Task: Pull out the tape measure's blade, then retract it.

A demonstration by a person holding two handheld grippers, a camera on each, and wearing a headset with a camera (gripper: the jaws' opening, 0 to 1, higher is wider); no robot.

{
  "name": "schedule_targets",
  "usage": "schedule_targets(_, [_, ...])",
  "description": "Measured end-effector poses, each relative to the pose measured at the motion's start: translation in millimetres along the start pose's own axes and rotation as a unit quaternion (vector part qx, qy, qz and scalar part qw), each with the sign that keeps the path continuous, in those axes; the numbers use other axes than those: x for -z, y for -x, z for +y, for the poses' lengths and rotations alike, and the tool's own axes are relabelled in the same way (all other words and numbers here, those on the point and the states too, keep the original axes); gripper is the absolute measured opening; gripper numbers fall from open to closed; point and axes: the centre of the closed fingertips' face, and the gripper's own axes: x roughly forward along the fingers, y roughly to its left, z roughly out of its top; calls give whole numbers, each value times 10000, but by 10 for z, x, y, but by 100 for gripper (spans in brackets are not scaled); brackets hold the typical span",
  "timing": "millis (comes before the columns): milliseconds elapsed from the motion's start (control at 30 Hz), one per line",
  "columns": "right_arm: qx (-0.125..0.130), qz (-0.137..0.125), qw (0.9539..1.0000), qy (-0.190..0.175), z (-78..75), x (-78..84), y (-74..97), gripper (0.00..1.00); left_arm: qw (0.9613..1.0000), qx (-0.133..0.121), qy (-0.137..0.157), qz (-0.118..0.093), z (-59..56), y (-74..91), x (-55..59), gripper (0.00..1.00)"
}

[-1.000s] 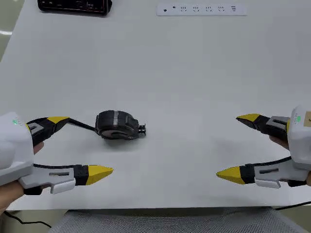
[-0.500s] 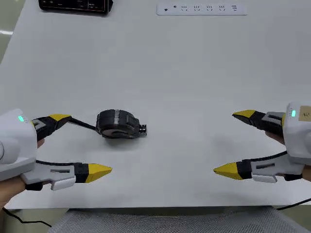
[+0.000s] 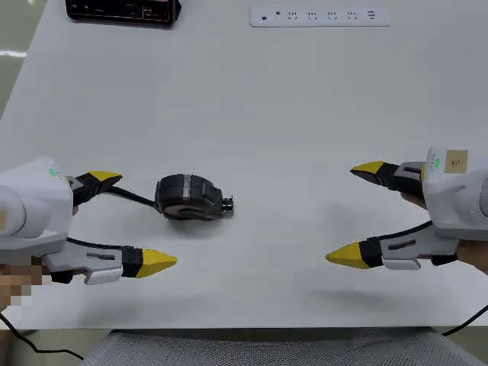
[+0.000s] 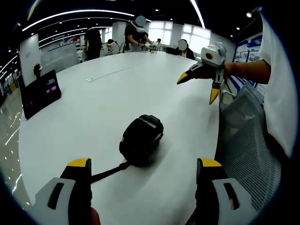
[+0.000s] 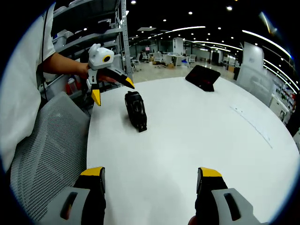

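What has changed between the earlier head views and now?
The right gripper has edged slightly inward toward the tape measure, jaws open. Nothing was grasped or released. The left gripper stays open beside the tape measure, which lies unmoved on the table.

a white worktop spans the head view. at twelve o'clock, along its far edge, lies a white power strip. at eleven o'clock sits a flat black device. at six o'clock, just off the near edge, is a grey mesh chair. in the right gripper view, metal shelving stands at eleven o'clock.
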Motion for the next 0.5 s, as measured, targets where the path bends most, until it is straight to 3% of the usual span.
schedule_targets(167, [-86, 77, 9999, 94, 0, -9, -67, 78, 9999, 73, -94, 76, 42, -25, -23, 89])
schedule_targets(500, [-277, 193, 9992, 203, 6, -32, -173, 78, 9978, 317, -404, 431, 44, -112, 22, 85])
